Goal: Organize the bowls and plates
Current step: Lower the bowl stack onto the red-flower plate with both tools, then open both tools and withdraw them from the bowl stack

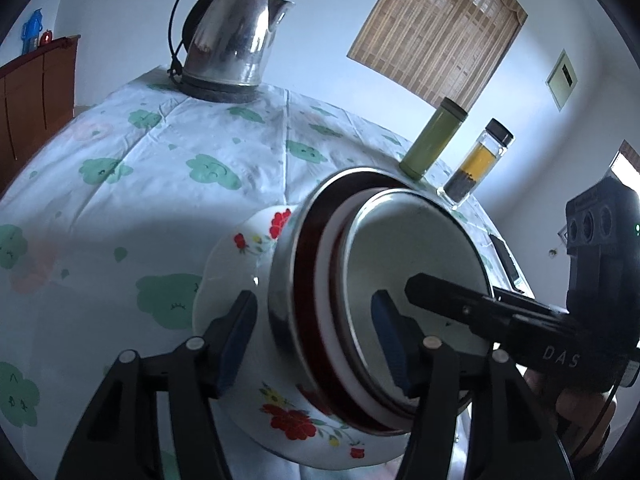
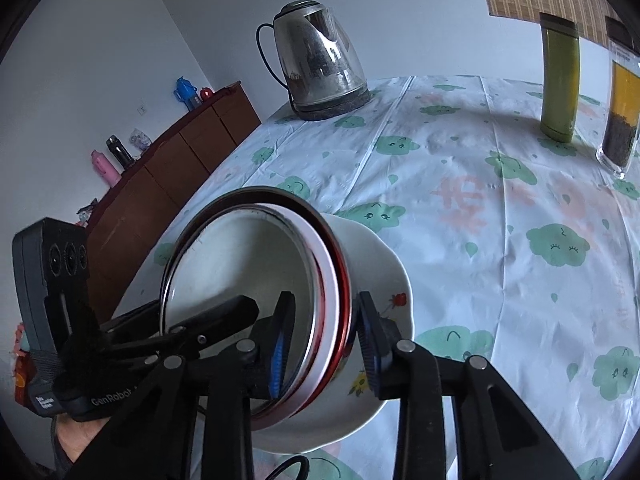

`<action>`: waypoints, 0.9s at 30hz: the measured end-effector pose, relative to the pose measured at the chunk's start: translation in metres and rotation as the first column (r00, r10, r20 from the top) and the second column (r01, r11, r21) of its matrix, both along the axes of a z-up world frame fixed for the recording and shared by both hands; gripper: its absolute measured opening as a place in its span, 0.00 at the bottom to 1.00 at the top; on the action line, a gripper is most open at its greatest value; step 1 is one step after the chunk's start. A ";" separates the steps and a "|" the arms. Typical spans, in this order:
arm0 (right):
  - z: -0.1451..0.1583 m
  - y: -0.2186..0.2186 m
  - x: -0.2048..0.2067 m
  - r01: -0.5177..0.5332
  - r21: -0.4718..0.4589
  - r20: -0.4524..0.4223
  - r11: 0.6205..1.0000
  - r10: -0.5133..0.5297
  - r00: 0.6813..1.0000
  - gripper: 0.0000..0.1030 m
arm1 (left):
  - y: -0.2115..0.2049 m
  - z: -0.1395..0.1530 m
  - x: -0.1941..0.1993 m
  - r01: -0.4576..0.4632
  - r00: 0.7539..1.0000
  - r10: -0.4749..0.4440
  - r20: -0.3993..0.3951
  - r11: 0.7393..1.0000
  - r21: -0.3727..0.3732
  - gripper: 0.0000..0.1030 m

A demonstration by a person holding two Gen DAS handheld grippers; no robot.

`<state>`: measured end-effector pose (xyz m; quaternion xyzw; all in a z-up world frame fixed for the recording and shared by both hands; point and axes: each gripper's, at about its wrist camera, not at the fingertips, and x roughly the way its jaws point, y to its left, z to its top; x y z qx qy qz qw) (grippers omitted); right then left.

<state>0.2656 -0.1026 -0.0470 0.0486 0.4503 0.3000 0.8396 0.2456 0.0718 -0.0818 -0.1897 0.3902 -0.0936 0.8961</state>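
A stack of nested bowls sits on a white floral plate (image 1: 240, 264) near the table's front edge: a steel bowl (image 1: 416, 268) inside a red-and-white bowl (image 1: 324, 264) inside a larger steel bowl (image 1: 282, 280). The stack also shows in the right wrist view (image 2: 248, 264), on the same plate (image 2: 384, 264). My left gripper (image 1: 316, 340) straddles the stack's rim from one side, one pad inside the inner bowl and one outside. My right gripper (image 2: 324, 344) straddles the rim from the other side, pads close against it. Whether either one pinches the rim is unclear.
A steel kettle (image 1: 232, 32) stands at the table's far side. A green flask (image 1: 430, 140) and a glass jar (image 1: 478, 160) with yellow and dark contents stand at the far right. The flowered tablecloth (image 2: 480, 200) covers the table. A brown cabinet (image 2: 176, 160) lines the wall.
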 end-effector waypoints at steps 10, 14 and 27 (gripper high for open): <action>-0.003 -0.001 0.002 0.001 0.005 -0.035 1.000 -0.001 0.999 0.31 | 0.003 -0.001 -0.001 0.038 0.999 -0.041 -0.028 0.991 -0.125 0.62; -0.001 0.000 0.001 -0.002 0.022 -0.010 1.000 0.002 1.000 0.32 | 0.003 0.005 -0.004 -0.014 1.000 0.014 -0.001 0.999 -0.032 0.66; 0.007 -0.001 -0.017 0.031 -0.089 0.150 0.996 -0.017 0.989 0.41 | 0.003 0.014 -0.009 -0.094 0.994 0.085 0.065 0.984 0.151 0.67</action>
